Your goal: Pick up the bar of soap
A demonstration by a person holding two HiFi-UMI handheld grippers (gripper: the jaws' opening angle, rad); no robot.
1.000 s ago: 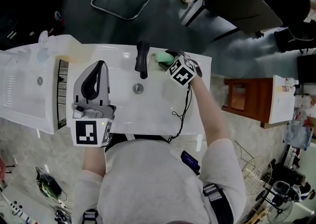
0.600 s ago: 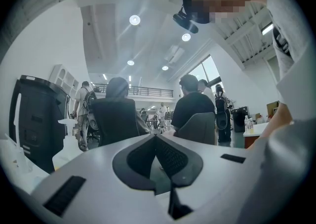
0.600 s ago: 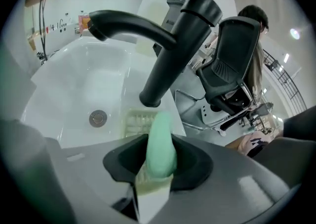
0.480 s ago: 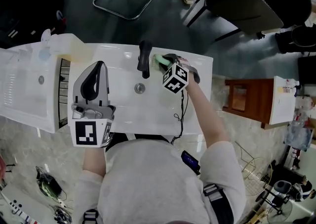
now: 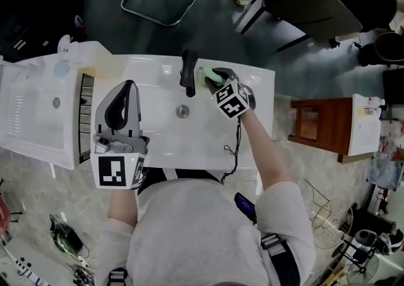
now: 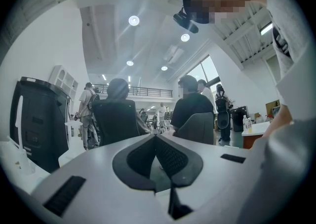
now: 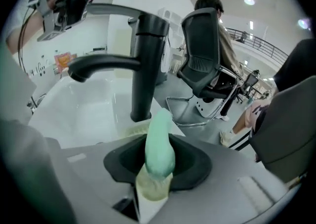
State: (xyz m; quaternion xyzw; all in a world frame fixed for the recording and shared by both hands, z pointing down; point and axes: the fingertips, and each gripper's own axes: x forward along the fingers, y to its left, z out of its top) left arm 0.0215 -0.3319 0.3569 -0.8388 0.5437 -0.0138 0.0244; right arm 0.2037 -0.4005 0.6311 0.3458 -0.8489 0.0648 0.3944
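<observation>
Idling left of the faucet, the left gripper hangs over the sink, jaws clenched together on nothing. Its own view looks out at the room, not at the basin. Likely parked clear, since one tool is enough for this job.

Just right of the faucet's base sits the green soap, on edge on the back ledge. The right gripper reaches in from the faucet's right, probably so the spout doesn't block it. Its jaws are closing with the soap between them, pads on both flat faces, narrow edge toward the faucet. That gives the grip broad contact on a slippery bar. A pale yellowish bit shows under the soap, unclear what. Can't tell if the soap is off the ledge yet. Grasp step, lift not yet evident.
</observation>
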